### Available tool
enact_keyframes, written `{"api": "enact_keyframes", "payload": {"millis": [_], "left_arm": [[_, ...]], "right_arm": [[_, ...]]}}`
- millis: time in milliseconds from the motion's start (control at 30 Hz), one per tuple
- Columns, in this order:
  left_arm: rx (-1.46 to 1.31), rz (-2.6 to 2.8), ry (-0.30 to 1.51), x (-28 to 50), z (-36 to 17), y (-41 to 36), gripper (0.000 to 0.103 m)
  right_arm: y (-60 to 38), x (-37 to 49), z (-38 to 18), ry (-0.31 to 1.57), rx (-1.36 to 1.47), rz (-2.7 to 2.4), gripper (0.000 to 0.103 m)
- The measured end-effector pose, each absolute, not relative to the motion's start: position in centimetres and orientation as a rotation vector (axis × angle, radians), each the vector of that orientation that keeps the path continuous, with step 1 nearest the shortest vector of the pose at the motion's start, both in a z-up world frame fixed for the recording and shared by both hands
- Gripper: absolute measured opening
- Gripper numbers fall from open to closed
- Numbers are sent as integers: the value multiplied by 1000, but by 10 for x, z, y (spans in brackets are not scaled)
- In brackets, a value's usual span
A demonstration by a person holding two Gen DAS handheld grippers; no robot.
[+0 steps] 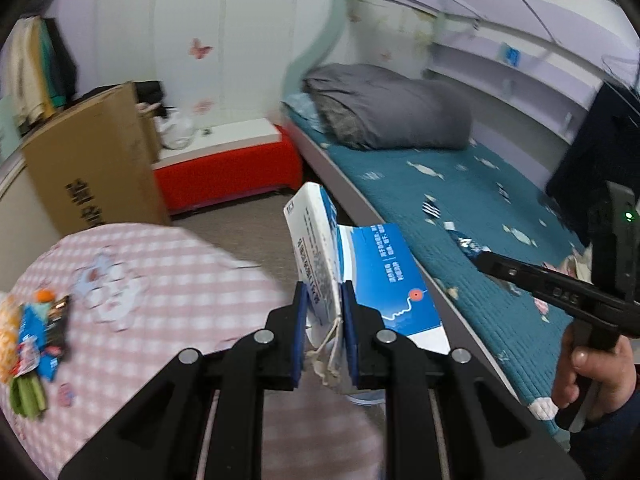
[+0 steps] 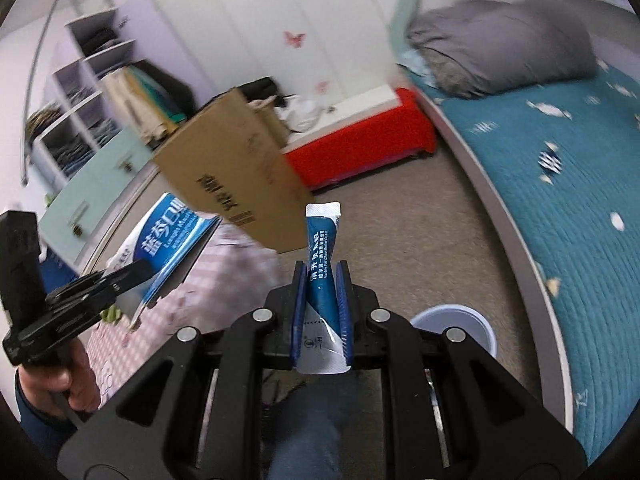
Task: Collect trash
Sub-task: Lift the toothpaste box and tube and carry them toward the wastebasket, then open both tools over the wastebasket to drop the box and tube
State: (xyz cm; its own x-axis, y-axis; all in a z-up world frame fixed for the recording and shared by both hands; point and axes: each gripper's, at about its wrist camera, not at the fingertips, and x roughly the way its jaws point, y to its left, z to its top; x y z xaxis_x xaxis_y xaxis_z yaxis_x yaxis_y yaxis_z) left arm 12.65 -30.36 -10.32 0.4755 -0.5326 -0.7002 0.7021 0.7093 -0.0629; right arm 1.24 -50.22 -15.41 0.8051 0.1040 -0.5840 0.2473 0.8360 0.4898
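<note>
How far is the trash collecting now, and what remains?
In hand: the left gripper is shut on a blue-white carton, the right gripper on a blue sachet. Neither is in the white bin yet. Left: wrappers on the checked cloth.

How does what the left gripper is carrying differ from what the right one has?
The left gripper holds a blue-and-white flattened box; the right gripper holds a teal-and-white sachet. The box is wide and spreads well past the pads; the sachet is a narrow strip. The box is creased open and leans; the sachet stands straight up. Both are printed packaging, clamped between shut pads.
</note>
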Motion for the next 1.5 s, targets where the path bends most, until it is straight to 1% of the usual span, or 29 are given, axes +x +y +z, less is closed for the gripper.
{"api": "enact_keyframes", "payload": {"millis": [200, 400, 633, 967, 1033, 1067, 1100, 1133, 1167, 1267, 1300, 1333, 1367, 1400, 1500], "left_arm": [[285, -830, 875, 120, -144, -370, 16], [345, -842, 992, 119, -192, -415, 16], [457, -806, 1090, 126, -240, -455, 16], [598, -729, 1222, 143, -307, -491, 18], [630, -720, 1243, 146, -319, -499, 21], [649, -701, 1255, 148, -324, -501, 38], [657, -681, 1259, 150, -326, -503, 69], [665, -650, 1247, 151, -325, -501, 83], [661, -640, 1227, 152, -323, -499, 83], [631, -639, 1229, 155, -316, -495, 83], [619, -628, 1224, 156, -312, -494, 83], [603, -625, 1221, 156, -308, -493, 83], [586, -624, 1218, 157, -305, -491, 83], [568, -623, 1214, 157, -299, -489, 83], [534, -630, 1190, 153, -283, -482, 83]], "right_arm": [[-544, 2, -198, 722, 674, -164, 15], [-569, 6, -238, 791, 742, -196, 15], [-591, 25, -291, 882, 810, -209, 15], [-606, 49, -337, 944, 896, -204, 15], [-605, 55, -345, 966, 905, -194, 17], [-606, 57, -348, 972, 909, -195, 17], [-607, 59, -354, 984, 922, -200, 29], [-608, 59, -358, 990, 936, -201, 43], [-610, 58, -363, 995, 956, -207, 71], [-611, 52, -368, 986, 973, -229, 74], [-611, 49, -369, 984, 980, -236, 83], [-611, 47, -368, 981, 983, -245, 87], [-611, 42, -366, 973, 984, -258, 94], [-612, 40, -365, 967, 985, -267, 97], [-613, 29, -355, 959, 977, -315, 97]]}}
